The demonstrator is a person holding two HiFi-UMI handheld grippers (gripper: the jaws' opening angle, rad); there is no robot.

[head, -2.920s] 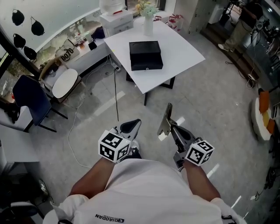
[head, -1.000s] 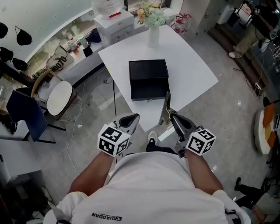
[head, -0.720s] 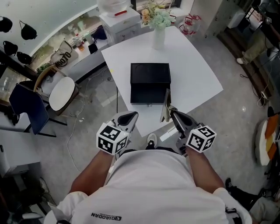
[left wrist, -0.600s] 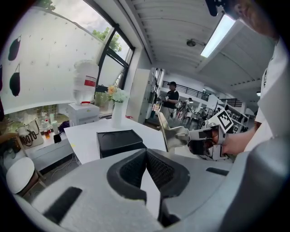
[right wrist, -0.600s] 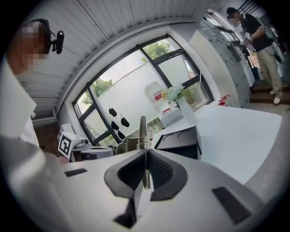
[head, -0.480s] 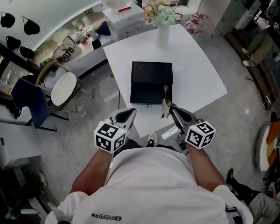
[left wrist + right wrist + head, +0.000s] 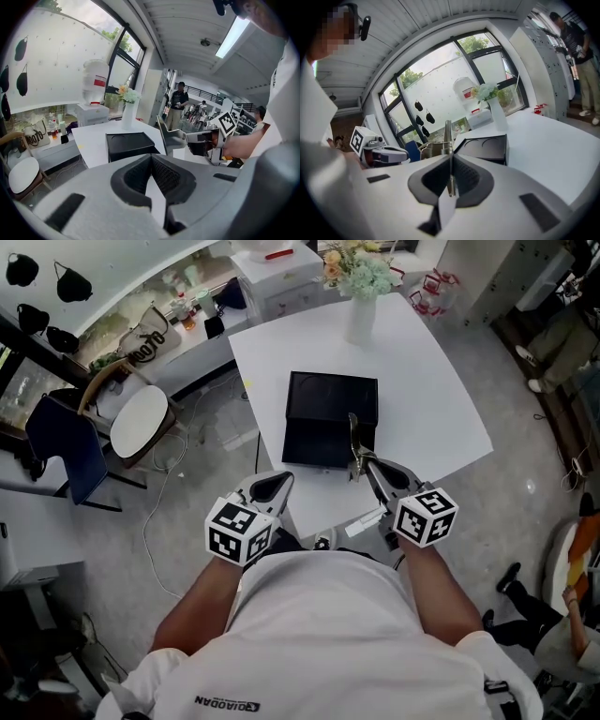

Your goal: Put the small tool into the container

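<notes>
Both grippers have drawn nearer the black box (image 7: 330,409) on the tabletop (image 7: 431,381), the right gripper (image 7: 362,465) with fingers clamped on the small tool (image 7: 353,439) by its near edge, the left gripper (image 7: 272,486) closed on nothing; I'd lower the tool well inside before releasing.

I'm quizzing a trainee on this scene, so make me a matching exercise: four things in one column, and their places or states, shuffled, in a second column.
Things:
1. small tool
2. black container
3. vase of flowers
4. left gripper

Places or states:
A. at the far edge of the white table
B. shut, nothing between its jaws
C. clamped in the right gripper
D. on the white table, nearer the person than the vase

Pairs: 1-C, 2-D, 3-A, 4-B
</notes>
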